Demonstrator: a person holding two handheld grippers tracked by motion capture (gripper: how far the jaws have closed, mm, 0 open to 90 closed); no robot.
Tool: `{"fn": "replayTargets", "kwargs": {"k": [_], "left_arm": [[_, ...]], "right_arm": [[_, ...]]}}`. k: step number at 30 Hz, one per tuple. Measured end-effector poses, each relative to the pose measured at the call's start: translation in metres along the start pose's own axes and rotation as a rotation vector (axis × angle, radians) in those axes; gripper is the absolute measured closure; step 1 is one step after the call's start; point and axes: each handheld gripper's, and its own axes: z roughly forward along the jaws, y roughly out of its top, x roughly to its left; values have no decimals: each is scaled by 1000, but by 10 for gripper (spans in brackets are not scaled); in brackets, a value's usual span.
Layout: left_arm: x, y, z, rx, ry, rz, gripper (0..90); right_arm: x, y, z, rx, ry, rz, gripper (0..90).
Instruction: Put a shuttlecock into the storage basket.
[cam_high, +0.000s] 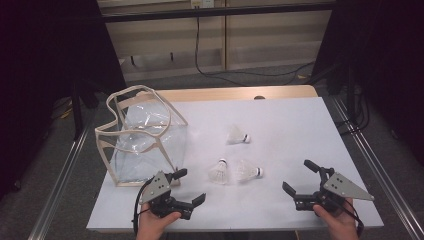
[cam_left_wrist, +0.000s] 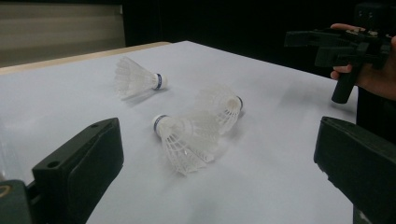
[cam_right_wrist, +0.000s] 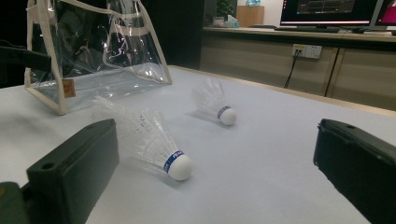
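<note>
High view: white bench (cam_high: 280, 120) carrying three white shuttlecocks and a clear plastic tote bag (cam_high: 145, 140) with cream trim, standing upright at the left side. Far shuttlecock (cam_high: 237, 135) lying alone near the middle, cork toward the right. Two more nearer the front edge, close beside each other: left shuttlecock (cam_high: 218, 171) with cork pointing away, right shuttlecock (cam_high: 248, 171) with cork to the right. Left claw (cam_high: 191, 186) low at the front, just in front of the bag, jaws apart and empty, aimed toward the near pair. Right claw (cam_high: 300, 176) at the front right, jaws wide apart, empty, well apart from the shuttlecocks.

Left gripper view: own jaws spread at the lower corners, nothing between them but bench. Near pair straight ahead, one shuttlecock (cam_left_wrist: 187, 140) with blue-banded cork to the left, skirt overlapping the other (cam_left_wrist: 223, 105) behind it; touching or not, cannot tell. Third shuttlecock (cam_left_wrist: 137, 80) farther off at the left. Right claw (cam_left_wrist: 343, 46) and a hand at the upper right.

Right gripper view: own jaws spread wide, empty. Nearest shuttlecock (cam_right_wrist: 156, 140) on its side between them farther ahead, blue-banded cork toward the camera. Another (cam_right_wrist: 215, 102) beyond it. Clear bag (cam_right_wrist: 93, 51) upright at the upper left.
</note>
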Motion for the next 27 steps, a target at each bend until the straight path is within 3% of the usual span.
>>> {"fn": "replayTargets", "kwargs": {"k": [5, 14, 27], "left_arm": [[-1, 2, 4, -1, 23, -32, 20], [-6, 3, 15, 50, 44, -18, 38], [-5, 2, 29, 105, 67, -39, 52]], "right_arm": [[0, 0, 0, 1, 1, 3, 0], [0, 0, 0, 3, 3, 4, 0], [-1, 0, 0, 0, 3, 2, 0]]}}
